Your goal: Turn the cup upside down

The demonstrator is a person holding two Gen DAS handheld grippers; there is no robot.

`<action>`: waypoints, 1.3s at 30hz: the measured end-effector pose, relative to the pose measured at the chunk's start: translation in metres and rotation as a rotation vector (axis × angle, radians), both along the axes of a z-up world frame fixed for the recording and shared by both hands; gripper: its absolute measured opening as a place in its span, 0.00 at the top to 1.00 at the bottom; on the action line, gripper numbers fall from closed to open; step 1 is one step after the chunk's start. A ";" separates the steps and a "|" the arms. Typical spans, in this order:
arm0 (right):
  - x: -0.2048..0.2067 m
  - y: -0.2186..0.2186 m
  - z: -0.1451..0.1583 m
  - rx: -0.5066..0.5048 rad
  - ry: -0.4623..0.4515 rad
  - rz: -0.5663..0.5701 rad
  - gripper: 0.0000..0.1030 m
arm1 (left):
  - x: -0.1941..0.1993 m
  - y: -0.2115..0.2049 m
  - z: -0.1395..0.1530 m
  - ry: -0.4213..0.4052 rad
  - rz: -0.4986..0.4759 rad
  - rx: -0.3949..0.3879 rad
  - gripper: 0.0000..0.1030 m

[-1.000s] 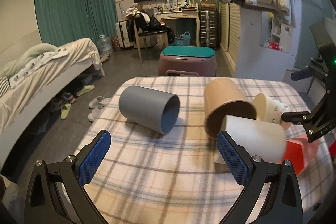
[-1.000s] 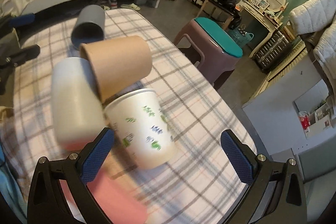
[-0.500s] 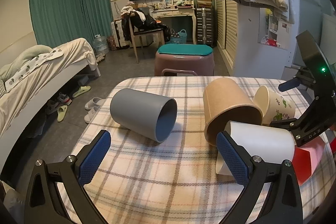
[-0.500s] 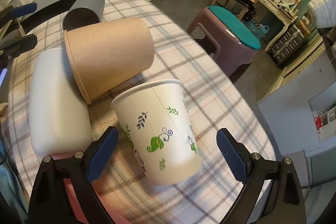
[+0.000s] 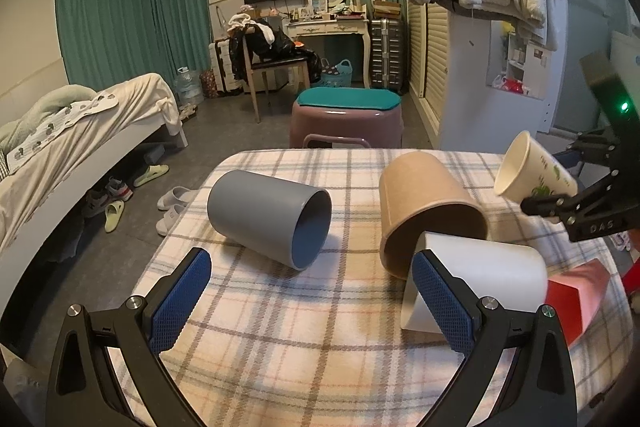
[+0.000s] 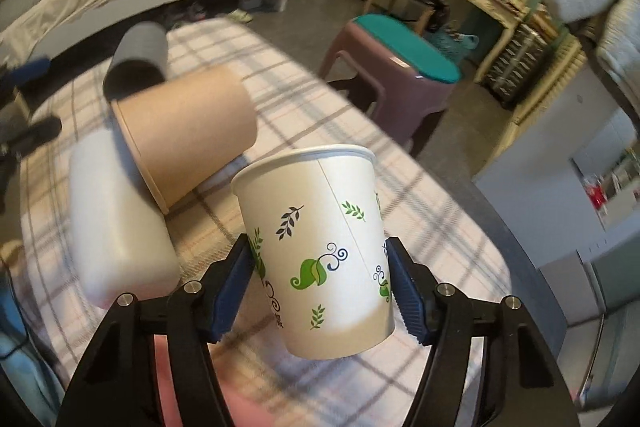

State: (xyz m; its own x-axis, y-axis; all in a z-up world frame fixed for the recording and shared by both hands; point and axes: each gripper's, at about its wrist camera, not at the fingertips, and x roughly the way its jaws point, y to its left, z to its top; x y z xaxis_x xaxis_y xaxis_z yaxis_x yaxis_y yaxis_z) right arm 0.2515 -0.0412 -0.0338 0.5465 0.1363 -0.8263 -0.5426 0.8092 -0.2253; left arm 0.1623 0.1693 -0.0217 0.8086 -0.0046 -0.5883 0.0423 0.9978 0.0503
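Right gripper point(image 6: 322, 285) pinching a white paper cup printed with green leaves point(image 6: 320, 251) across its lower body, blue pads pressed to either side of the wall. The cup occupies the lower centre of the right wrist view and the right edge of the left wrist view point(image 5: 534, 175), where it appears lifted clear of the checked tablecloth point(image 5: 304, 331), tilted, its open mouth turned toward the frame's left.

Risks, as judged from this pose: a thin paper wall may buckle if the squeeze tightens, or slide between the pads as the wrist rolls over. The brown paper tub lying on its side point(image 6: 184, 143) sits near, to the upper left in the right wrist view, against a white cylindrical cup also on its side point(image 6: 120, 231); a wide swing during the turn could knock either. Setting the rim down unevenly on soft cloth may leave the cup leaning or toppling.

Left gripper point(image 5: 310, 297) spread wide and holding nothing, at the bottom of its own frame; a grey cylindrical cup on its side point(image 5: 272, 219) lies beyond it.
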 end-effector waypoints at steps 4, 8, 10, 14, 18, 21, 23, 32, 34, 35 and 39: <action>-0.020 -0.006 0.021 0.006 -0.037 -0.104 0.37 | -0.009 0.003 0.004 -0.017 -0.014 -0.027 0.00; -0.050 -0.008 0.043 0.051 -0.063 -0.229 0.37 | -0.022 0.007 0.008 -0.053 -0.033 -0.035 0.00; -0.068 -0.003 0.054 0.073 -0.080 -0.275 0.37 | -0.027 0.012 0.009 -0.062 -0.042 -0.033 0.00; -0.109 0.017 0.070 0.141 -0.106 -0.337 0.37 | -0.034 0.029 0.011 -0.071 -0.055 -0.080 0.00; -0.142 0.050 0.070 0.190 -0.125 -0.382 0.37 | -0.045 0.047 0.011 -0.088 -0.063 -0.109 0.00; -0.155 0.075 0.057 0.237 -0.095 -0.408 0.37 | -0.054 0.062 0.008 -0.101 -0.073 -0.103 0.00; -0.161 0.087 0.047 0.250 -0.078 -0.421 0.37 | -0.057 0.071 0.004 -0.095 -0.078 -0.105 0.00; -0.159 0.129 -0.001 0.318 -0.029 -0.497 0.37 | -0.066 0.111 -0.014 -0.065 -0.047 -0.101 0.00; -0.156 0.133 -0.008 0.319 -0.012 -0.507 0.37 | -0.067 0.118 -0.016 -0.062 -0.035 -0.107 0.00; -0.154 0.135 -0.011 0.318 -0.006 -0.511 0.37 | -0.067 0.121 -0.017 -0.060 -0.030 -0.112 0.00; -0.150 0.141 -0.018 0.298 -0.002 -0.516 0.37 | -0.067 0.126 -0.021 -0.051 -0.024 -0.123 0.00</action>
State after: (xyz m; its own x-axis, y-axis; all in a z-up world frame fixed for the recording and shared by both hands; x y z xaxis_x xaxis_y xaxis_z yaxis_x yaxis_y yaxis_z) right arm 0.1017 0.0998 -0.0521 0.6055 0.0791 -0.7919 -0.0625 0.9967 0.0518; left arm 0.0954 0.2953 -0.0429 0.8364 -0.0934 -0.5401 0.0663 0.9954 -0.0696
